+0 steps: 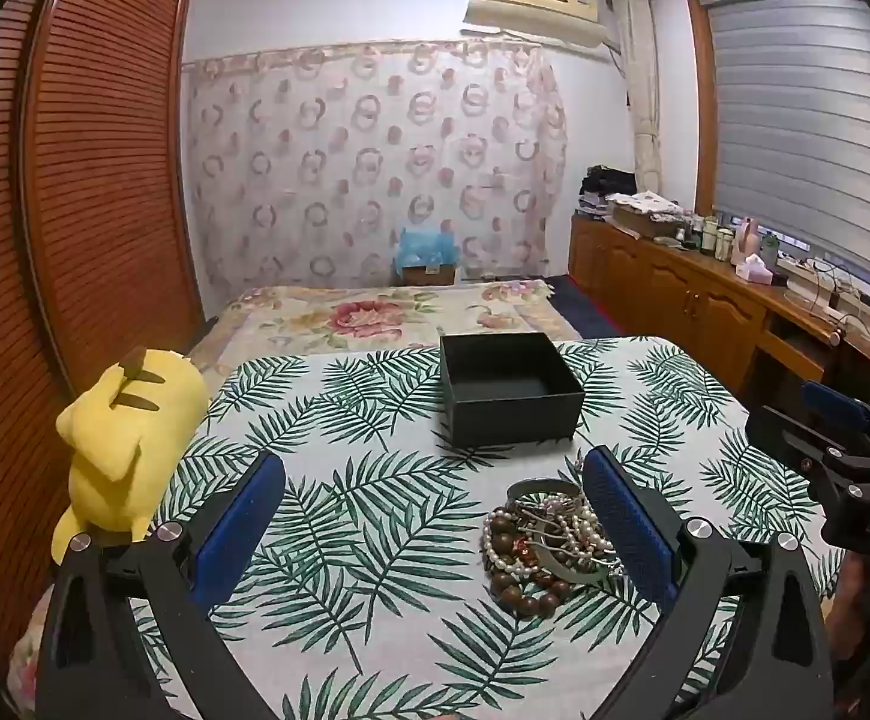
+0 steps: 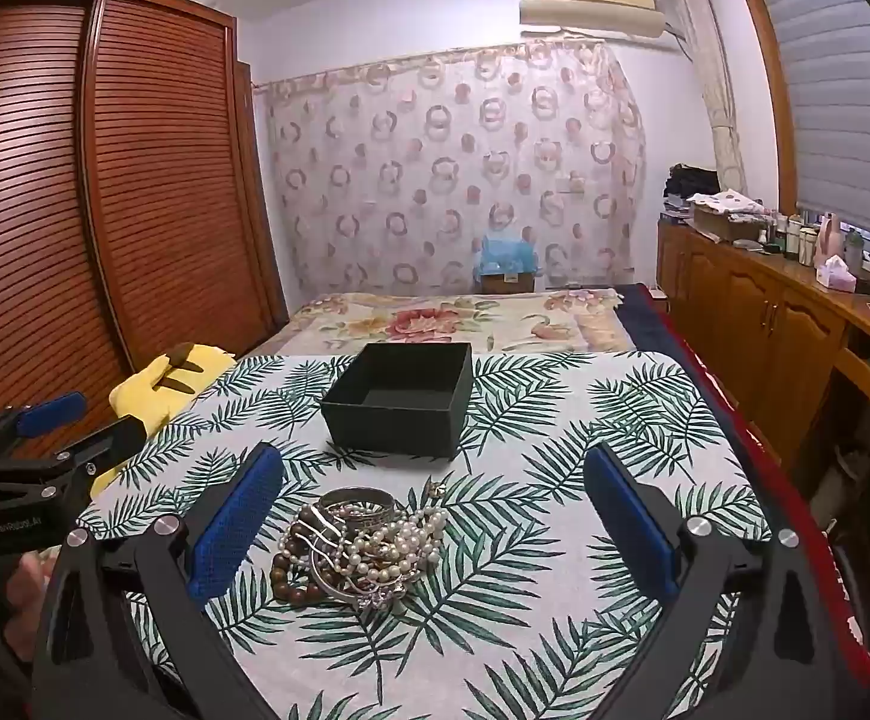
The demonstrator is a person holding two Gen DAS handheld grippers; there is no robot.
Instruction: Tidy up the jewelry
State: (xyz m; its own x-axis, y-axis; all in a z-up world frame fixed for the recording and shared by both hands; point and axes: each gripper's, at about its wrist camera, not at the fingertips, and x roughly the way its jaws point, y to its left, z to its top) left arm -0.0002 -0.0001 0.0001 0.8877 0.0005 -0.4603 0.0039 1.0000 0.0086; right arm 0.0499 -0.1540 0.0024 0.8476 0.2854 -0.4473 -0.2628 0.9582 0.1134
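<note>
On the leaf-print cloth sits a jumbled pile of jewelry: pearl strings, brown wooden beads and silver bangles all tangled together. Behind the pile, a bit farther away on the same cloth, stands a dark box with no lid on it. Nothing can be seen inside the box.

From the left wrist camera, the left gripper has its two blue pads spread very wide. It holds nothing. The pile lies just beside the inner face of its right-hand pad, and that pad hides the pile's right edge. I cannot tell if they touch.

From the right wrist camera, the right gripper is spread just as wide and holds nothing too. The same pile lies between its pads, close to the left-hand pad, well apart from the other one. The box stands past the pile.

Each gripper shows at the edge of the other's view, side by side.

A yellow plush toy rests at the cloth's left edge. Farther back are a flowery bed cover and a wooden wardrobe.
</note>
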